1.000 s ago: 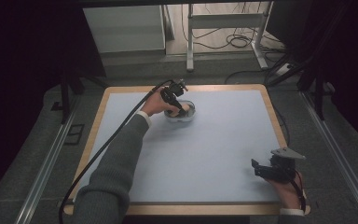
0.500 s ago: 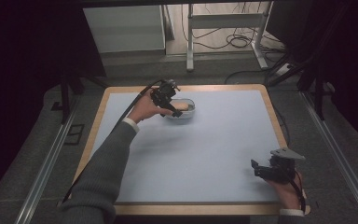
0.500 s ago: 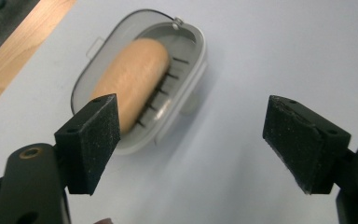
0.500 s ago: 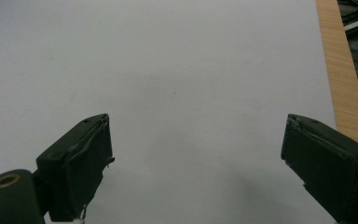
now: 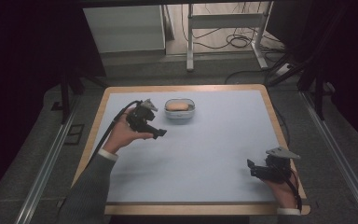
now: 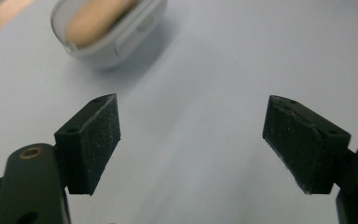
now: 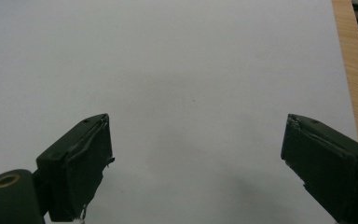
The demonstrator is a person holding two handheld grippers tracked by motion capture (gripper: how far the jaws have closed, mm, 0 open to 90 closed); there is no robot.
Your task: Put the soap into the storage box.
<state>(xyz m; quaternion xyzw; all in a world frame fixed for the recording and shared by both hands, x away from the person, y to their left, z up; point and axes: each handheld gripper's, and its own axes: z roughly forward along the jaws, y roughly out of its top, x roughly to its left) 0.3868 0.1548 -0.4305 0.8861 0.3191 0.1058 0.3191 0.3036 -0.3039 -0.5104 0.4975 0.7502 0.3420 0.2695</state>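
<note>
A small white bowl (image 5: 180, 117) stands on the table's far middle with a tan, roll-like lump (image 5: 177, 105) lying in it. My left gripper (image 5: 161, 134) hovers a little left and nearer than the bowl, apart from it. Its jaws have just been opening and stand wide with nothing between them. In the left gripper view the bowl (image 6: 126, 44) and the tan lump (image 6: 95, 21) sit at the upper left, beyond the left gripper (image 6: 191, 135). My right gripper (image 5: 250, 168) rests at the near right corner, open and empty, and the right gripper (image 7: 196, 149) looks across bare tabletop.
The pale blue tabletop (image 5: 205, 144) has a wooden border (image 5: 279, 135), which runs along the right in the right gripper view as a wooden edge (image 7: 349, 60). A metal frame (image 5: 223, 23) and cables lie on the floor beyond the far edge.
My left gripper has pulled back from the bowl toward the left and nearer side, leaving the tan lump in it. The right hand has stayed put.
</note>
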